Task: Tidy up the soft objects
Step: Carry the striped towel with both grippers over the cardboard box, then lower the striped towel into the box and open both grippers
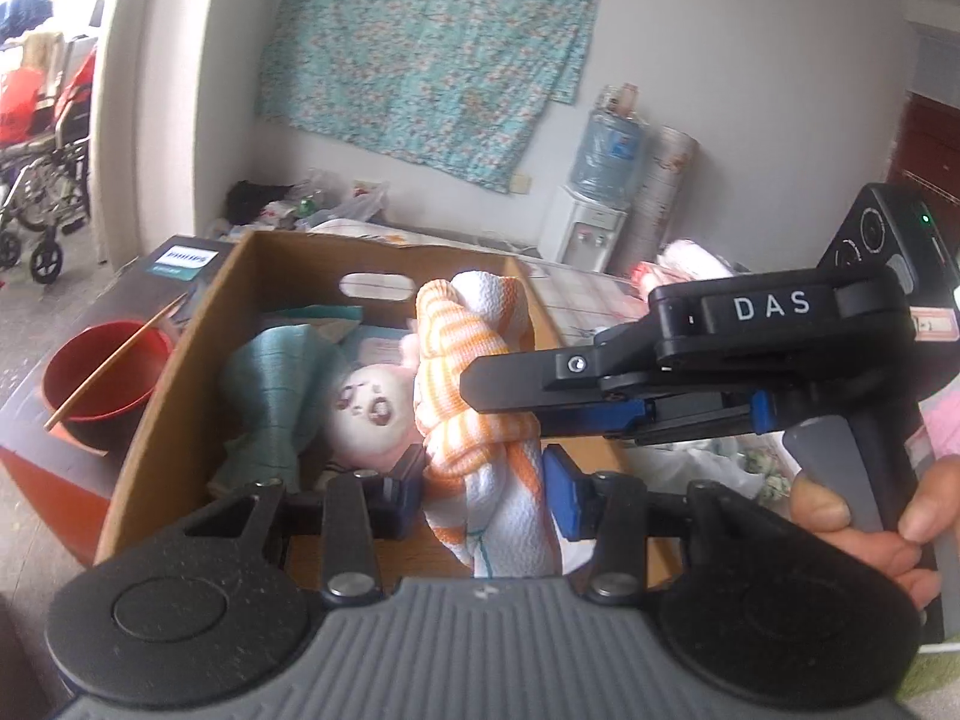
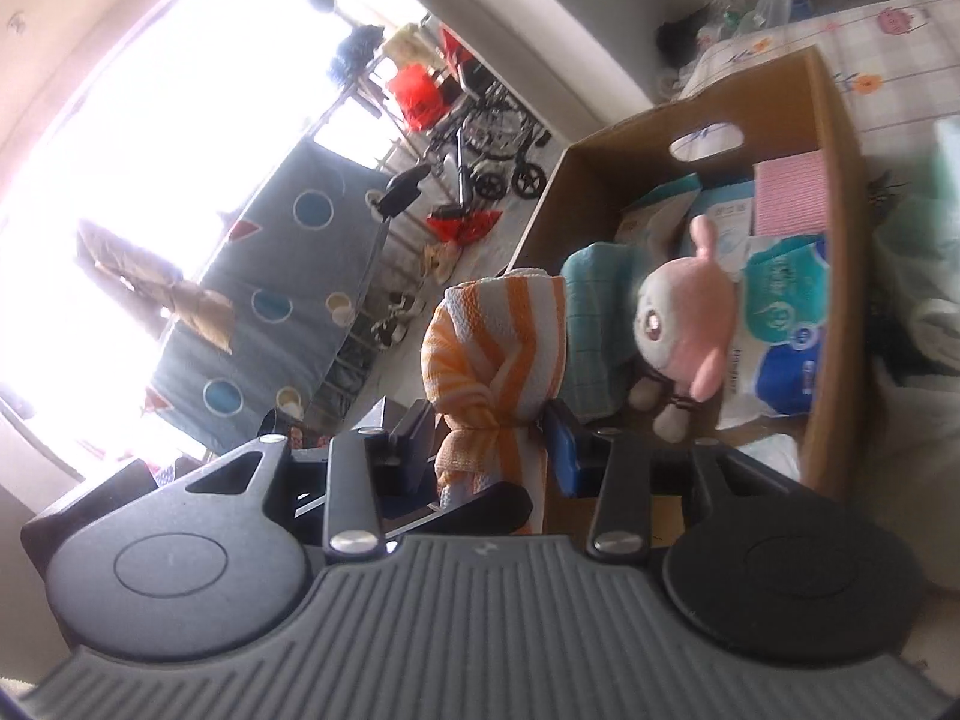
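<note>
Left wrist — striped towel (image 1: 474, 420) in both hand-held grippers

left tool (image 1: 483, 489), right tool (image 2: 489, 447), both clamped

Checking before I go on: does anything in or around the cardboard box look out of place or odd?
A red bowl with chopsticks stands left of the cardboard box, an odd neighbour for soft goods. The plush toy lies tipped on its side inside.
</note>
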Available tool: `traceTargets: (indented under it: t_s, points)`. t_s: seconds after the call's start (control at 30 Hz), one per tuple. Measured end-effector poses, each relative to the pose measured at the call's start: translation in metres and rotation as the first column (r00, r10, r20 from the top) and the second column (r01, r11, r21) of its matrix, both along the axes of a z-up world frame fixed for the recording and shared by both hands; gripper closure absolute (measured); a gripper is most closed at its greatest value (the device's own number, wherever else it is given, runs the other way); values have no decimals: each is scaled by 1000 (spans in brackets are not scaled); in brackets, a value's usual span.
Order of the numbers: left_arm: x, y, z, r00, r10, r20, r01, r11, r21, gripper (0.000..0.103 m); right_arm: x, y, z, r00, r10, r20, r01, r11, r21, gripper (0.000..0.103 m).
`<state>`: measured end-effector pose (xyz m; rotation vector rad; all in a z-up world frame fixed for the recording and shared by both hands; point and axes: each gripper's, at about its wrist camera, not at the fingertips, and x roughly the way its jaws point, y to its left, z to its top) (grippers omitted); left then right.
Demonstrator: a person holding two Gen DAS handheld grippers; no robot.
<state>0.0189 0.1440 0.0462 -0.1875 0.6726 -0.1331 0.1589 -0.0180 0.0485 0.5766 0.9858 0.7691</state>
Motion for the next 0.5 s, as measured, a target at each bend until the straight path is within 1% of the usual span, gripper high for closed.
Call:
traceTargets:
  t_s: [0.07,0.13,0.27,0.37,0.4,0.5]
  points:
    - [5,19,-4,999,48,-26,-48,999,1,60,18,25,-8,998,45,-45,-45,999,-5,64]
    - [12,35,-10,995,82,-57,-81,996,20,59,34,47,-18,992,78,-99,-80,997,-8,64]
    - [24,60,-23,984,129,-125,-125,991,41,58,56,80,-43,972,119,-201,-123,992,-11,65]
    - [26,70,-31,977,136,-166,-129,990,51,53,68,94,-63,955,133,-266,-143,989,-21,65]
    - [27,71,-32,976,135,-169,-127,990,56,50,72,99,-69,951,132,-281,-147,989,-32,65]
    - [25,74,-35,977,124,-172,-113,991,77,46,78,111,-89,930,138,-341,-167,984,-56,65]
